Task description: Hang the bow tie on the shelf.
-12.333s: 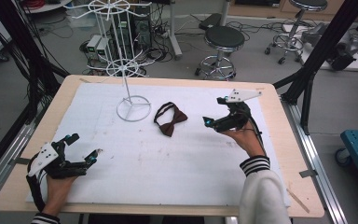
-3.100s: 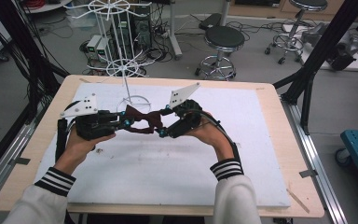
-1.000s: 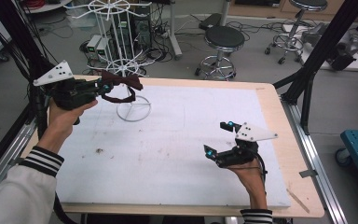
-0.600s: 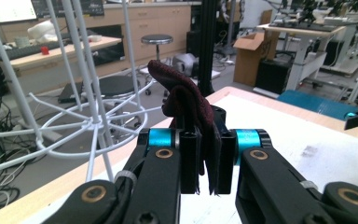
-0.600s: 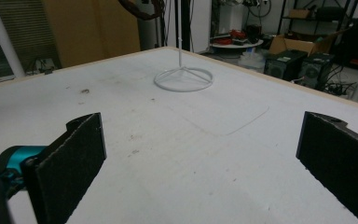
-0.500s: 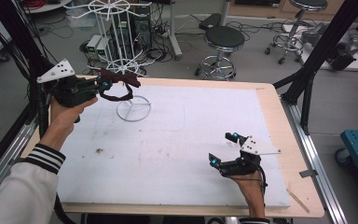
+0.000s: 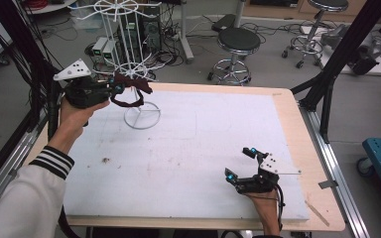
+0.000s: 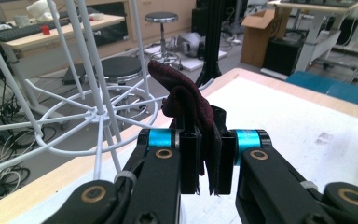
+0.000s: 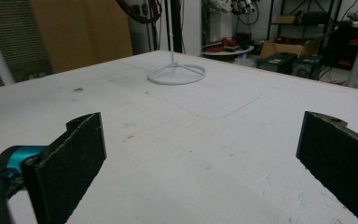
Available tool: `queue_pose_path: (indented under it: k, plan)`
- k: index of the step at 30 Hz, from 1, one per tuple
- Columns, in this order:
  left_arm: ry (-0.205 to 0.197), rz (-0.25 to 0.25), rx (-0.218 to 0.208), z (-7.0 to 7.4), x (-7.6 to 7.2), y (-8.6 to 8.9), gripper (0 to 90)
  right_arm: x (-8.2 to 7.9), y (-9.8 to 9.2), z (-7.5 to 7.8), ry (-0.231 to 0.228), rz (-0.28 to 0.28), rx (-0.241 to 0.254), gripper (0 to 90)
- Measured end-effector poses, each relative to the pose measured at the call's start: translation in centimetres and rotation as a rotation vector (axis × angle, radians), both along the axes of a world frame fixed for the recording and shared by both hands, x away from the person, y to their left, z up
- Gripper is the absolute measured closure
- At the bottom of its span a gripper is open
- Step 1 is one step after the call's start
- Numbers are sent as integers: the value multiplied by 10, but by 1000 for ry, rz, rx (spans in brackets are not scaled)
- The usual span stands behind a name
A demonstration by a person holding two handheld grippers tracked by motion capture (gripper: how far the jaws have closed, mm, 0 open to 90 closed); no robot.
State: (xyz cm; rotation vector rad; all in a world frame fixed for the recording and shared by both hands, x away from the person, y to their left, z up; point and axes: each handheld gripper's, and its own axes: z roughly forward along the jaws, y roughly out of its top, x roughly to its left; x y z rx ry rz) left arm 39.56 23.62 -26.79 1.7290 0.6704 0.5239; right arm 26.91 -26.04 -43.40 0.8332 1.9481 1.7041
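A dark red bow tie (image 7: 131, 88) with its black neck strap hangs in the air beside the white wire display rack (image 7: 124, 34) at the table's back left. My left gripper (image 7: 113, 89) is shut on the bow tie (image 8: 186, 105), holding it close to the rack's lower wire ring (image 8: 74, 121). My right gripper (image 7: 239, 166) rests low near the table's front right, jaws wide open with nothing between them (image 9: 200, 154). The rack's round base (image 9: 176, 73) lies far ahead in the right gripper view.
The white foam mat (image 7: 188, 148) covers the wooden table (image 7: 297, 129). The rack's round base (image 7: 142, 116) stands on the mat at the back left. Stools and cables are on the floor behind the table.
The left gripper has held the bow tie nearly still by the rack's lower ring. The right gripper has drawn back toward the front right edge of the table and stays open.
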Motion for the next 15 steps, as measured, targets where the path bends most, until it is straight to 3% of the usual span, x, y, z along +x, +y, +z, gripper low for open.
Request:
queue_pose_path:
  k: [8, 15]
  plan:
    - [37, 8, 61, 2, 10, -8, 843, -1, 0, -11, -5, 0, 18, 6]
    - [56, 20, 80, 0, 15, -11, 843, 0, 0, -14, -15, -9, 26, 6]
